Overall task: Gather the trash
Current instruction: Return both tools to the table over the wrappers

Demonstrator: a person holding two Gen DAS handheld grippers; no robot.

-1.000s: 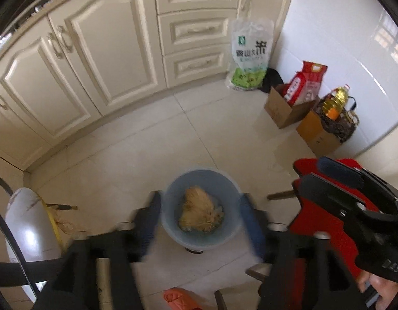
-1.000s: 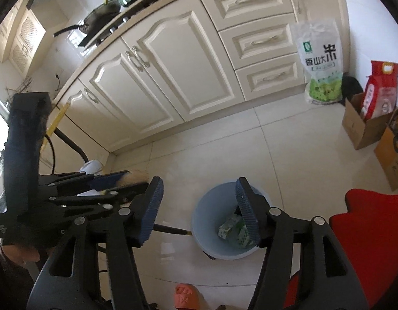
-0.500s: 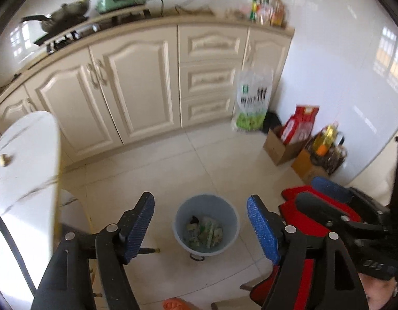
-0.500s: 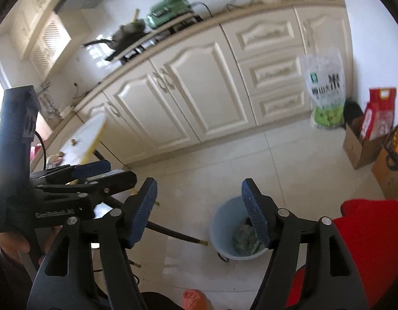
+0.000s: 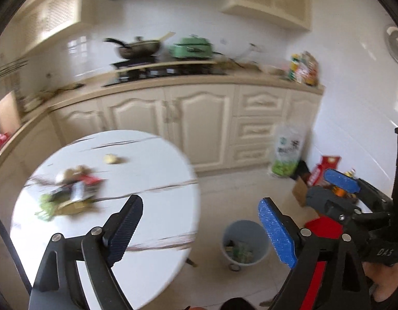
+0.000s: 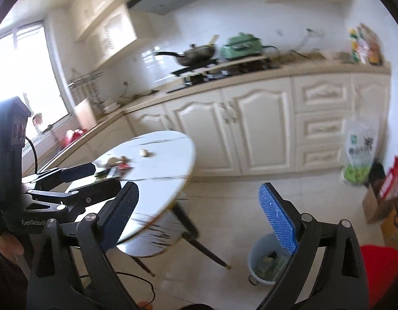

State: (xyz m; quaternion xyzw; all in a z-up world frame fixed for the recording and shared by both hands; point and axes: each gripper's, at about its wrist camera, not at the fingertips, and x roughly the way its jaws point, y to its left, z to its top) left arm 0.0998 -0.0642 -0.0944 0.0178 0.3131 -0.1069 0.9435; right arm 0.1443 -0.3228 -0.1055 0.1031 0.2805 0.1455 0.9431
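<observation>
Both claws are held up, tilted a little downward. The left claw (image 5: 200, 228) has its two fingers spreading apart, nothing between the blue pads. The right claw (image 6: 197, 218) is opening as well and is just as empty. Each shows at the edge of the other's view, side by side, a bare hand (image 5: 387, 283) gripping the right one's handle from below.

A blurred heap of trash (image 5: 69, 193), with green, red, dark and tan scraps, lies near the left edge of the round white table (image 5: 152, 175). A small yellowish lump (image 5: 110, 158) sits apart, toward the far edge. The pale blue bin (image 5: 244, 244) stands upright on the floor beside the table's right edge, holding greenish litter.
</observation>
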